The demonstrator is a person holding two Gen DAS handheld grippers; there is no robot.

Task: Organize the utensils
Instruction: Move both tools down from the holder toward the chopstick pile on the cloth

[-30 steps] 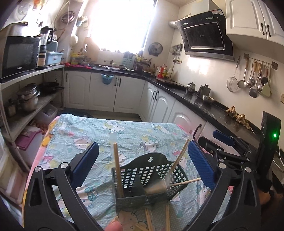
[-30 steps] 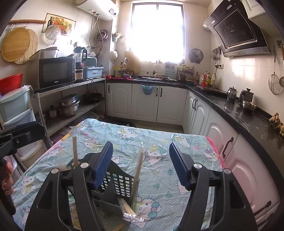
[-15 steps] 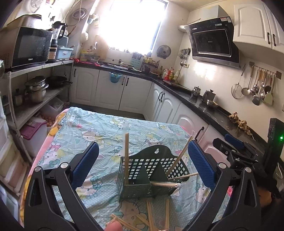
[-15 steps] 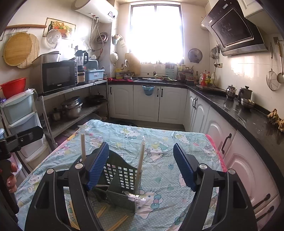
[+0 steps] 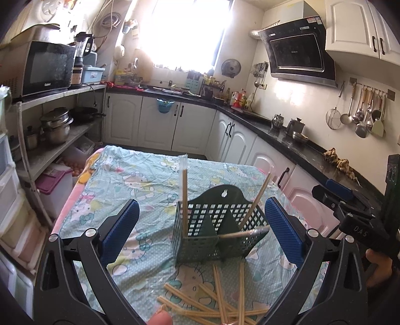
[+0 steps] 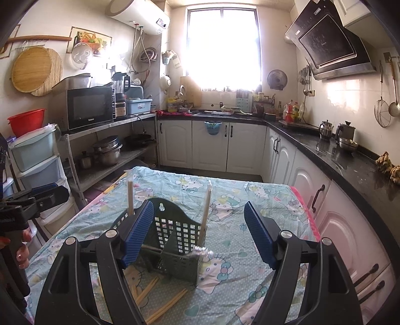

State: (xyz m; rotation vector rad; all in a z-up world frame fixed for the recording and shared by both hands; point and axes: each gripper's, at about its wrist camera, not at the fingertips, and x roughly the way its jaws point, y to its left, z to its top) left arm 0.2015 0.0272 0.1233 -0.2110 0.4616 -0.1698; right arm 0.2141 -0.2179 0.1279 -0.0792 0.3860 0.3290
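left wrist view: green perforated utensil basket (image 5: 220,230) upright on the cartoon-print tablecloth (image 5: 140,185), seen between the spread fingers of the left gripper (image 5: 202,232). one wrapped chopstick (image 5: 184,197) stands upright in the basket's left compartment, a second (image 5: 257,200) leans in the right compartment, and a third (image 5: 245,233) lies across the right rim. only this view shows the full fan of loose chopsticks (image 5: 220,297) on the cloth just in front of the basket, and a row of ladles (image 5: 360,117) hanging on the wall at right. the right gripper appears at the right edge, held by a hand (image 5: 377,265).

right wrist view: the same basket (image 6: 172,247) from its right corner, partly hidden by the left finger of the right gripper (image 6: 198,233). only this view shows the water heater (image 6: 140,15) and the round boards (image 6: 35,70) on the left wall.

both tools stand wide apart and empty; the pads touch nothing, the basket lying beyond them.
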